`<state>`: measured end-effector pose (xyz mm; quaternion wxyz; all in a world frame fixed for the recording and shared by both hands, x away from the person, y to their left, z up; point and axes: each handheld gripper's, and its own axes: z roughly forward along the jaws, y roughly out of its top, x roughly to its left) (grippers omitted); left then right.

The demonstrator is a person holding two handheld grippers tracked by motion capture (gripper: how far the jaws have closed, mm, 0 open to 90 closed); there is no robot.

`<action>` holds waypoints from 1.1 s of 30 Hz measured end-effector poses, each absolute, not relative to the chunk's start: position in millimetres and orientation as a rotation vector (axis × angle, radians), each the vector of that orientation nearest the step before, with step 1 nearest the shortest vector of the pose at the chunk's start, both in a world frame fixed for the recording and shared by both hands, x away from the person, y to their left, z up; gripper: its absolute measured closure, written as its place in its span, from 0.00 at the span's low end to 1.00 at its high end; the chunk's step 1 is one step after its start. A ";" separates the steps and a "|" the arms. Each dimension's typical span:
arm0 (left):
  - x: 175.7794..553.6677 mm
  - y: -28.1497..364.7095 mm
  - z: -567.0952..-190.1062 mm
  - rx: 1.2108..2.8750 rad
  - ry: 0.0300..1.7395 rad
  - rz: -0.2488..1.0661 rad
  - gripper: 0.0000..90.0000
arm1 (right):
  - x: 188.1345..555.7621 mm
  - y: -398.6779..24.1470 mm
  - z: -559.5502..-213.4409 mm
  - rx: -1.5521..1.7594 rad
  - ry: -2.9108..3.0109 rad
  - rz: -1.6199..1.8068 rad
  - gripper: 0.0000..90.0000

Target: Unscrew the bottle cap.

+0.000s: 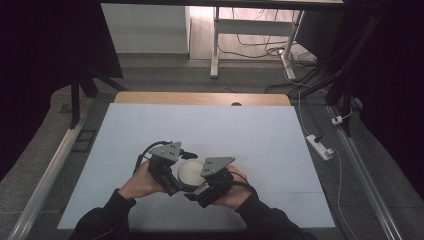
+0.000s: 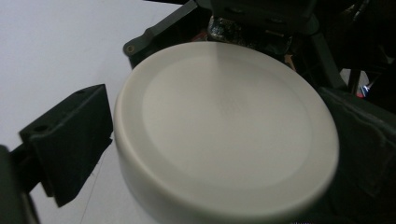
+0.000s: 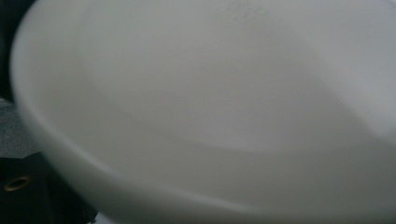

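Round, off-white, smooth plastic disc (image 1: 190, 171) with a flat face and rounded shoulder, low-walled like a lid or shallow dish; matte, unmarked apart from a faint embossed patch near the middle of the face. Held up between both tools over the near-middle of the pale blue-grey bench (image 1: 240, 130), nearer the front edge than the bare wood strip at the far edge.

Left tool (image 1: 176, 176), black angular plastic with a grey three-cornered plate on top, just left of the disc and gripped by the left hand (image 1: 141, 181). In the left gripper view, disc (image 2: 224, 135) tilted, face toward the camera; one blocky black jaw close at its left rim, the other against its right rim. Jaws spread wide to the disc's full width and apparently closed on it.

Right tool (image 1: 204, 189), same build, just right of and slightly nearer than the disc, in the right hand (image 1: 235, 192). In the right gripper view, disc (image 3: 210, 116) very close and blurred, curved rim sweeping across; a black jaw corner with a brass insert at lower left beneath the rim. Grip cannot be told from here.

Dark sleeves at both wrists.

Beyond the bench: grey floor, white power strip (image 1: 320, 147) right of the bench, loose cables.
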<state>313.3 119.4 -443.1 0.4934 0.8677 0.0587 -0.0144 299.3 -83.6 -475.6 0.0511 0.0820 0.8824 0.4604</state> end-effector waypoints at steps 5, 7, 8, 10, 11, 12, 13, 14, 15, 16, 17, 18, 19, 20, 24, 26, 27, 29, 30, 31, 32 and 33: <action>311.9 118.7 -444.0 2.097 0.154 -0.019 0.08 | 300.8 -84.3 -475.8 0.261 2.681 1.399 0.08; 311.7 117.7 -444.8 2.096 0.173 -0.010 0.08 | 301.8 -84.2 -476.5 0.297 2.685 1.401 0.08; 311.4 116.7 -445.1 2.100 0.187 -0.002 0.08 | 302.3 -83.9 -476.7 0.304 2.684 1.391 0.08; 310.2 114.2 -445.6 2.107 0.214 0.021 0.08 | 302.4 -83.6 -477.0 0.311 2.683 1.381 0.08; 309.4 113.0 -445.6 2.109 0.234 0.031 0.08 | 302.6 -83.4 -477.5 0.318 2.680 1.376 0.08; 308.5 111.6 -445.6 2.111 0.254 0.044 0.08 | 302.9 -83.2 -477.9 0.325 2.677 1.373 0.08; 307.4 110.0 -445.5 2.109 0.273 0.056 0.08 | 303.1 -82.7 -478.1 0.338 2.669 1.358 0.08; 306.7 109.3 -445.0 2.114 0.283 0.068 0.08 | 303.3 -82.8 -478.2 0.342 2.666 1.358 0.08; 305.5 108.1 -444.7 2.107 0.306 0.075 0.08 | 303.4 -82.9 -478.0 0.355 2.662 1.360 0.08; 304.7 107.4 -444.0 2.105 0.323 0.089 0.08 | 303.6 -83.2 -477.6 0.364 2.654 1.359 0.08; 303.8 106.8 -443.4 2.100 0.340 0.105 0.08 | 303.8 -83.4 -477.1 0.374 2.649 1.357 0.08; 302.9 106.1 -442.9 2.096 0.358 0.119 0.08 | 303.8 -83.4 -477.1 0.374 2.649 1.357 0.08; 302.1 105.4 -442.3 2.093 0.374 0.136 0.08 | 304.3 -83.7 -476.5 0.396 2.633 1.357 0.08; 301.0 104.2 -442.0 2.088 0.398 0.151 0.08 | 304.3 -83.7 -476.5 0.396 2.633 1.357 0.08; 298.1 99.6 -441.8 2.078 0.487 0.211 0.08 | 306.2 -83.8 -477.1 0.447 2.606 1.331 0.08; 297.2 97.5 -442.5 2.078 0.521 0.230 0.08 | 307.5 -83.7 -478.5 0.469 2.597 1.316 0.08; 296.8 96.6 -442.8 2.083 0.526 0.237 0.08 | 307.6 -83.8 -478.9 0.473 2.599 1.313 0.08; 296.8 95.8 -443.1 2.091 0.510 0.234 0.08 | 307.4 -84.3 -479.2 0.467 2.605 1.317 0.08; 297.9 96.2 -443.0 2.094 0.498 0.218 0.07 | 307.3 -84.7 -479.1 0.461 2.609 1.323 0.08; 298.4 97.0 -442.9 2.090 0.489 0.205 0.07 | 307.3 -84.7 -479.1 0.461 2.609 1.323 0.08; 299.2 98.3 -442.3 2.089 0.477 0.191 0.05 | 307.3 -85.0 -478.7 0.456 2.612 1.333 0.08; 300.3 100.5 -441.2 2.097 0.453 0.179 0.00 | 306.9 -85.3 -477.6 0.445 2.616 1.344 0.08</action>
